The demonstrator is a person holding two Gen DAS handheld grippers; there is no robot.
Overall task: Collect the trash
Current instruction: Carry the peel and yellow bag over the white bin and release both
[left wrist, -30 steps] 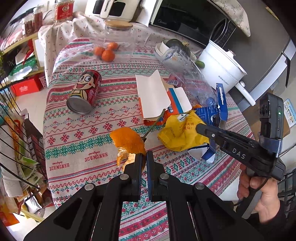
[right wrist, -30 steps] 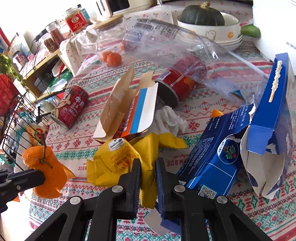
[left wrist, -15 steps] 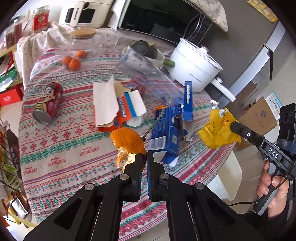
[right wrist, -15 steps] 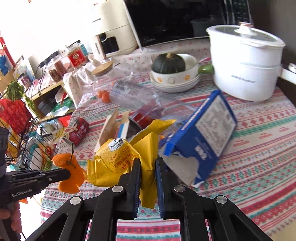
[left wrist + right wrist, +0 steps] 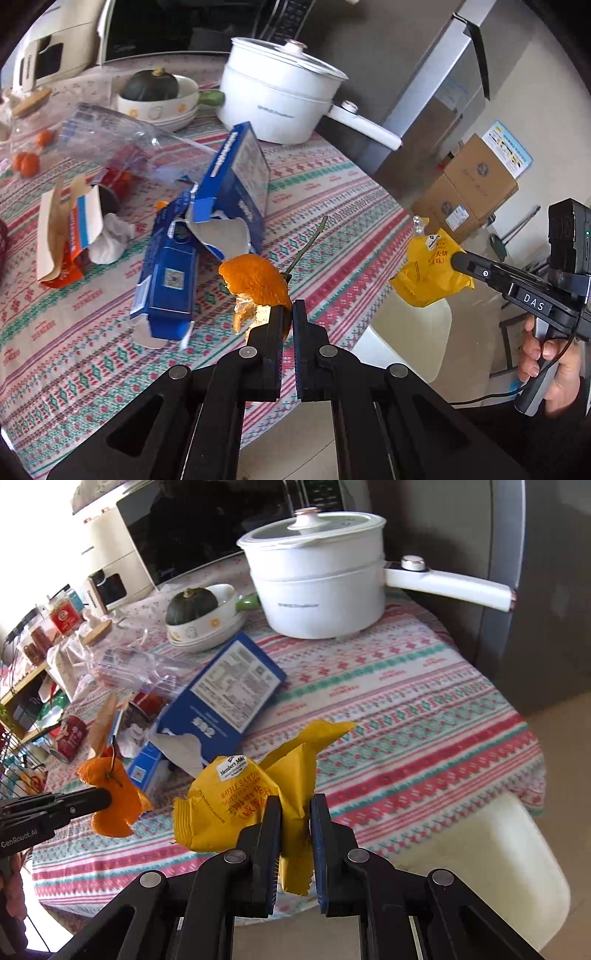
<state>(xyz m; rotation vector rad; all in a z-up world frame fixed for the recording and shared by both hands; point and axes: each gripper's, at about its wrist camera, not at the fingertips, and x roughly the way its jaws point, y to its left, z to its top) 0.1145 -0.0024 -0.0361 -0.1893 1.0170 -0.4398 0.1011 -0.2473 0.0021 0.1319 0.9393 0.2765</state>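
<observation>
Orange peel (image 5: 255, 277) with a thin green stem sits pinched in my left tongs (image 5: 287, 314); my right tongs (image 5: 295, 814) grip a crumpled yellow snack wrapper (image 5: 236, 801), its lower end hidden between them. Both hang off the counter's (image 5: 424, 716) patterned cloth edge. Behind lie a torn blue carton (image 5: 207, 229) and a white lidded pot (image 5: 317, 576).
</observation>
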